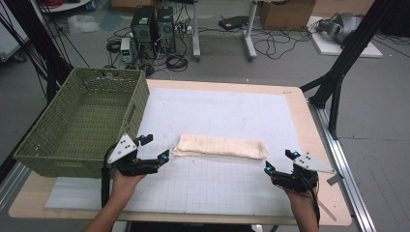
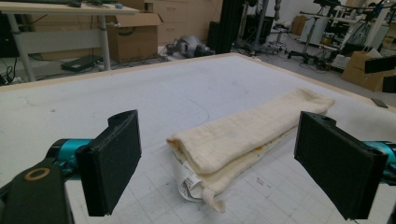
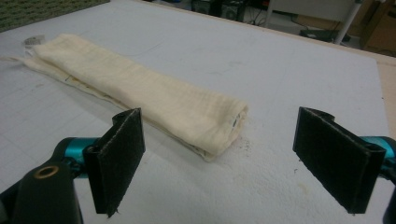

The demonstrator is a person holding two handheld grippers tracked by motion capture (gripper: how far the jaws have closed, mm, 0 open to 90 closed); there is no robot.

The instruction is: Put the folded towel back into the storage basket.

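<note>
I note a cream folded cloth [image 1: 221, 146] on a white mat [image 1: 217, 188] printed with a fine grey grid. My left gripper [image 1: 153, 147] and right gripper [image 1: 279, 161] are black with teal tips. Basket [image 1: 80, 123]: olive-green weave. Table [image 1: 316, 145] edge: pale wood.

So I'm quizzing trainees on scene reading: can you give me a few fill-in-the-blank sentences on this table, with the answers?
1. The folded cloth lies between the left gripper and the ____ gripper.
2. The jaws of both grippers stand ____, holding nothing.
3. The green basket sits at the table's ____ edge in the high view.
4. The cloth rests on a white ____ printed with a grid.

Missing words: right; open; left; mat
</note>
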